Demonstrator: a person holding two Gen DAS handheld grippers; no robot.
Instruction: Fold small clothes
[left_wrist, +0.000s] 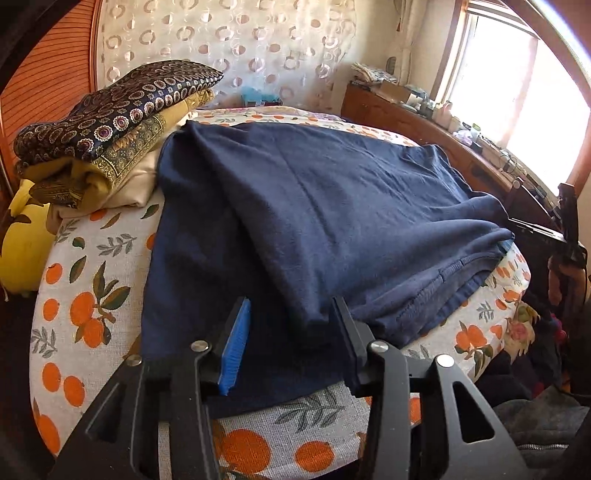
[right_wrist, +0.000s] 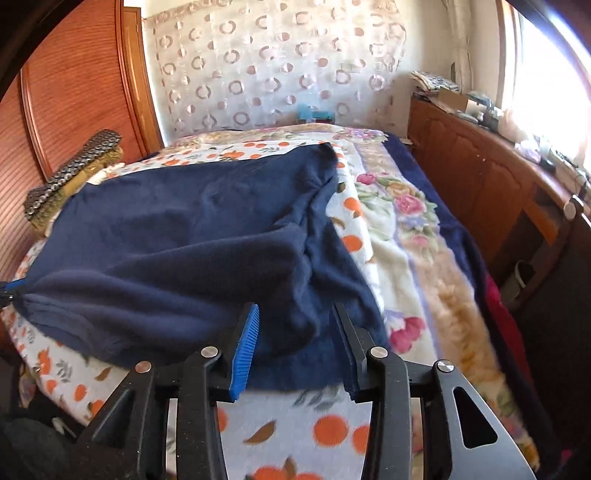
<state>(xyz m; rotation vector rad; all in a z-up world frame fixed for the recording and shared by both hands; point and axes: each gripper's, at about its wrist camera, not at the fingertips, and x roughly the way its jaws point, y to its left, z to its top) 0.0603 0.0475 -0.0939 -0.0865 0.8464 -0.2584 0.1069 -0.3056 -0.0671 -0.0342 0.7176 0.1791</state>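
Note:
A navy blue garment lies on the bed, partly folded over itself, with a hemmed sleeve at the near right. My left gripper is open, its jaws either side of the garment's near folded edge. In the right wrist view the same garment lies bunched with a thick fold across the middle. My right gripper is open, its jaws astride the garment's near right corner. The left gripper's blue pad shows at that view's far left edge, touching the garment's left end.
The bed has an orange-fruit print sheet and a floral blanket on the right. A stack of folded patterned cloths sits at the bed's left. A wooden cabinet with clutter runs under the window.

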